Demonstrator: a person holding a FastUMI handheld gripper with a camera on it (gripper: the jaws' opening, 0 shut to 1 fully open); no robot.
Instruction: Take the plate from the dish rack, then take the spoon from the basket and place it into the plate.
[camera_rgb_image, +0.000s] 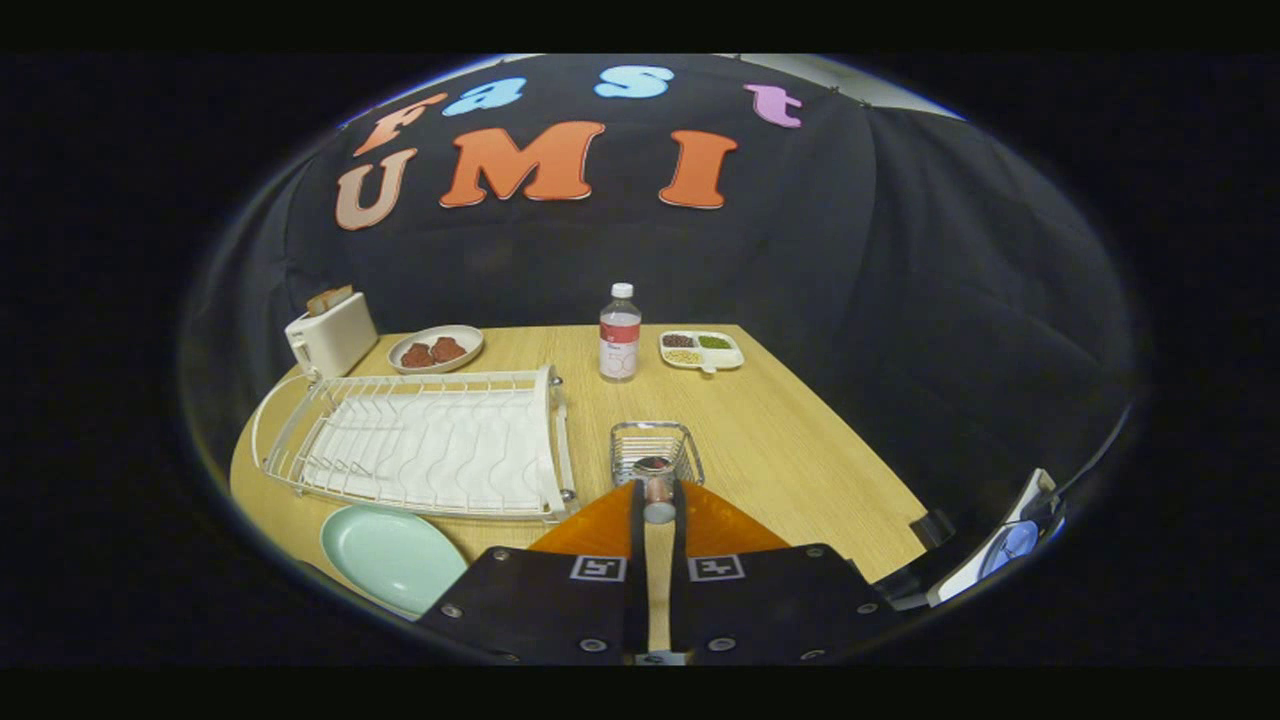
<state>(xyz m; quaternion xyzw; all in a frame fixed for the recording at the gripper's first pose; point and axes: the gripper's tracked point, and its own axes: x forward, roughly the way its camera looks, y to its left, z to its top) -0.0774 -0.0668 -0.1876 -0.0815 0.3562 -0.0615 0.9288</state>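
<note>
Spoon (657, 490) sits clamped between the nearly closed fingers of the hand-held gripper (657, 505), lifted just before the basket (655, 448), while the plate (392, 556) waits lower left on the counter (800, 440).

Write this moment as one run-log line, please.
plate: on table, out of dish rack | claw: shut on spoon, at basket | next: spoon to plate
</note>
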